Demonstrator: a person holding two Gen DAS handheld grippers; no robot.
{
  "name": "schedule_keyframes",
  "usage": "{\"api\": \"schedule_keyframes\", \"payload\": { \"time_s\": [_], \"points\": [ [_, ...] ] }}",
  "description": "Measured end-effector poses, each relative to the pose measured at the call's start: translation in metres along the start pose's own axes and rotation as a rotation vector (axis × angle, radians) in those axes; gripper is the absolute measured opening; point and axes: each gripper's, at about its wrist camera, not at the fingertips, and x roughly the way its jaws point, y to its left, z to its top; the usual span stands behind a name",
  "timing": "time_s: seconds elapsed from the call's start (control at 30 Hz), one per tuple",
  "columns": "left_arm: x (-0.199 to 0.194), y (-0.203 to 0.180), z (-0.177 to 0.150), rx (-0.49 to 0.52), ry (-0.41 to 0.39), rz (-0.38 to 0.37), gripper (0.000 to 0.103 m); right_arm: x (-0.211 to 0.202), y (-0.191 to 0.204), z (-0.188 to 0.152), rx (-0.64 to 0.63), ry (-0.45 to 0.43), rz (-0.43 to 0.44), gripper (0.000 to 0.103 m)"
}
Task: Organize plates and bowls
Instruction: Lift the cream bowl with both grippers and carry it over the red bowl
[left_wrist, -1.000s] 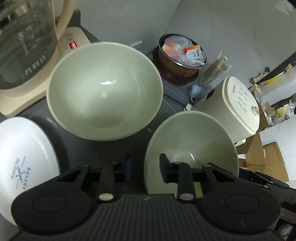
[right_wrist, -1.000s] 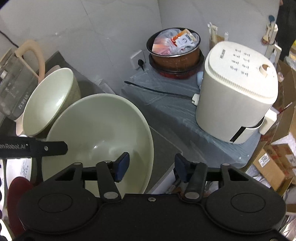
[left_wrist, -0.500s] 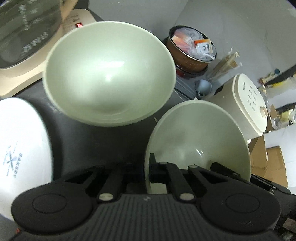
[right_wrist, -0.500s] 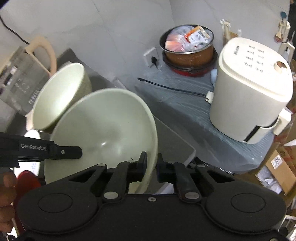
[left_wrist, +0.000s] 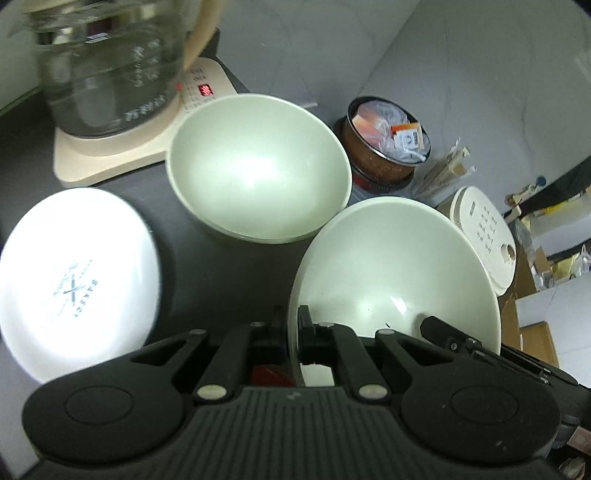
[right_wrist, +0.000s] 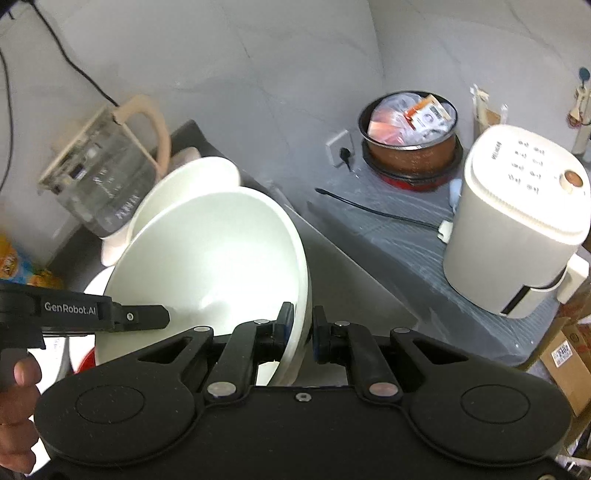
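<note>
Both grippers grasp the same pale bowl (left_wrist: 391, 269) by its rim. The left gripper (left_wrist: 292, 328) has its jaws clenched on the near left edge of the rim, one finger inside and one outside. The right gripper (right_wrist: 303, 328) pinches the bowl (right_wrist: 210, 266) at its right edge in the same way.

Ahead of the left jaws sits a second bowl (left_wrist: 258, 170) on the dark worktop (left_wrist: 207, 266), its rim close to the held one (whether they touch is unclear). To the left of those jaws lies a white plate (left_wrist: 74, 280) with a printed mark, which the right view shows only as a sliver. Beyond the second bowl stands a glass kettle (left_wrist: 107, 66) on a cream base.

Only the right view takes in a wall socket (right_wrist: 340, 149), a black cable (right_wrist: 369, 210) and a hand (right_wrist: 16, 417) on the left gripper's handle. Right of the right jaws stand a cream cooker (right_wrist: 517, 229) and a brown pot (right_wrist: 410, 144) stuffed with packets.
</note>
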Motion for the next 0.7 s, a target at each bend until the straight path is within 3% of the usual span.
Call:
{"api": "schedule_keyframes", "payload": {
  "time_s": [0.7],
  "points": [
    [-0.076,0.039,-0.031,-0.142,-0.129,0.061,0.004,-0.028,0.051,0.001,-0.133,-0.011,0.162,0.012]
  ]
}}
